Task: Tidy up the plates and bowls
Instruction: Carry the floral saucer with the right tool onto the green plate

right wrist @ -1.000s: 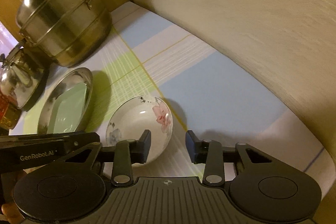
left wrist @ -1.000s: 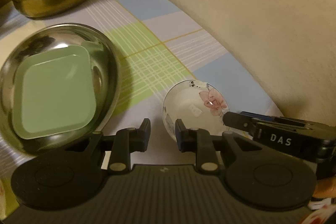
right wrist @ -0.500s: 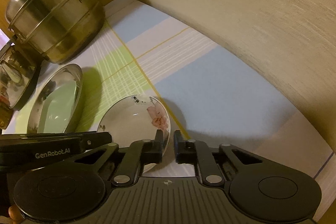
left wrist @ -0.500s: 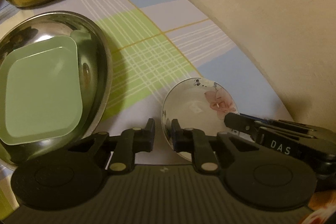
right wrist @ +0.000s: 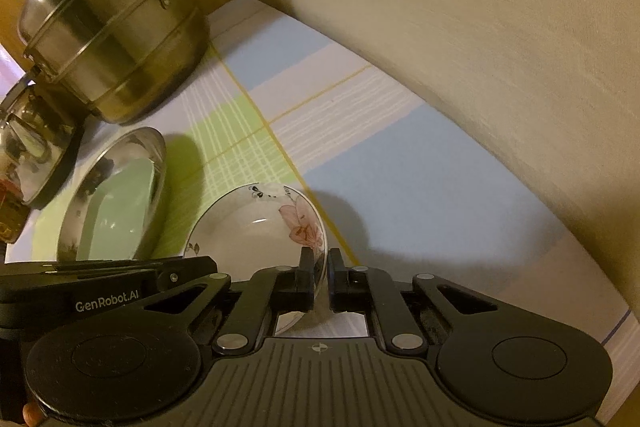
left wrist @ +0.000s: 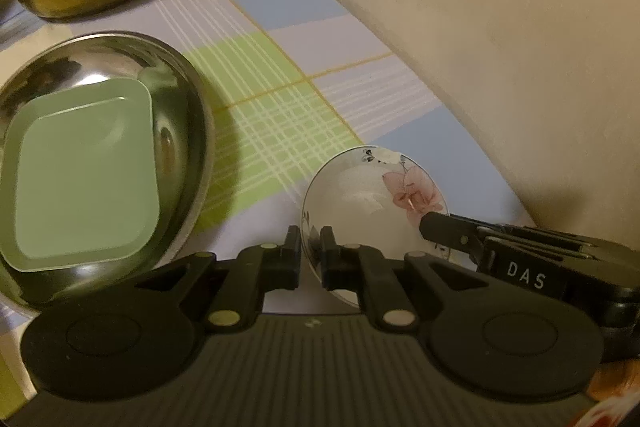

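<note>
- Along the bottom edge of both wrist views, the black tool bodies fill the frame; the left tongs (left wrist: 311, 251) are clenched on the near left rim of the flowered bowl (left wrist: 360, 195), and the right tongs (right wrist: 319, 273) are clenched on its right rim, one finger inside the wall and one outside.
- Just above the tongs, lower centre of each view, the bowl sits on the checked surface (right wrist: 400, 167); whether its base is touching the cloth or lifted off it cannot be told.
- Left of centre, the steel dish (left wrist: 188, 131) holds a green square plate (left wrist: 84, 179), near the bowl but apart from it.
- Upper left, a stacked steel pot (right wrist: 116, 39) stands against the wall, with a kettle (right wrist: 32, 143) cut off by the left edge.
- Risk, as a judgement: both grips are thin pinches on a smooth glazed rim, so uneven lifting by the two hands could twist the bowl out, or a swing leftward could knock it against the steel dish.
- Hidden: the bowl's near edge lies under the tool bodies, and the person shows only as a sliver of hand in the lower corners.
</note>
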### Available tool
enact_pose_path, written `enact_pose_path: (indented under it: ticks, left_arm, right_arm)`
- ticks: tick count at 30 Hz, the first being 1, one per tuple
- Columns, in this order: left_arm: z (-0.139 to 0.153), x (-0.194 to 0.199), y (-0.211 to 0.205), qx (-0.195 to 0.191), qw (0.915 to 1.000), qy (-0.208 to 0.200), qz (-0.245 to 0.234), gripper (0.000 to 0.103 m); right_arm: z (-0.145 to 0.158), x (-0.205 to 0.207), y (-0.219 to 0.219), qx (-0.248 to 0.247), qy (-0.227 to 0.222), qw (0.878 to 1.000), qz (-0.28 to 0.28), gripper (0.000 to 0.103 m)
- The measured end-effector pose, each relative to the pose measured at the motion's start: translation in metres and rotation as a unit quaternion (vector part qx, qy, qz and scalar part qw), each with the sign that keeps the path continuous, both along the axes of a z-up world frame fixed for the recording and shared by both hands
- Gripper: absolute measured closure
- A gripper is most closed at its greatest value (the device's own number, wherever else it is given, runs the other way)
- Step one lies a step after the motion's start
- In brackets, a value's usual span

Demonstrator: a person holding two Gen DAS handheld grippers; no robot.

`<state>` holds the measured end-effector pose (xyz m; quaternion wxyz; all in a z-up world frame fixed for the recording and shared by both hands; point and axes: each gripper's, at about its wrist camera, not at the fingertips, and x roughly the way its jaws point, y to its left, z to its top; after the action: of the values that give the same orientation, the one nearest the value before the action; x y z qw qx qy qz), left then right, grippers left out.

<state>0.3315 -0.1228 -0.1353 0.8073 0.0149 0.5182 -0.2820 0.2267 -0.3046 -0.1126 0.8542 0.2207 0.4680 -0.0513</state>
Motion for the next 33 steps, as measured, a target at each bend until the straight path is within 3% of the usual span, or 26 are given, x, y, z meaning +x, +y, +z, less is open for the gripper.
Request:
enact_pose_path:
  ticks: [8, 17, 33]
  left_arm:
    - [0.021, -0.002, 0.025, -0.020, 0.9991, -0.014, 0.035, 0.095]
    - [0.041, 0.001, 0.077, -0.026, 0.9943, -0.026, 0.100, 0.095]
    - [0.039, 0.020, 0.141, -0.008, 0.9839, -0.032, 0.176, 0.095]
  right_arm:
    - [0.020, 0.010, 0.014, 0.005, -0.013, 0.999, 0.029, 0.097]
    - [0.035, 0.041, 0.059, 0.013, -0.028, 0.995, 0.097, 0.096]
    - [0.019, 0.094, 0.122, 0.018, -0.027, 0.984, 0.175, 0.096]
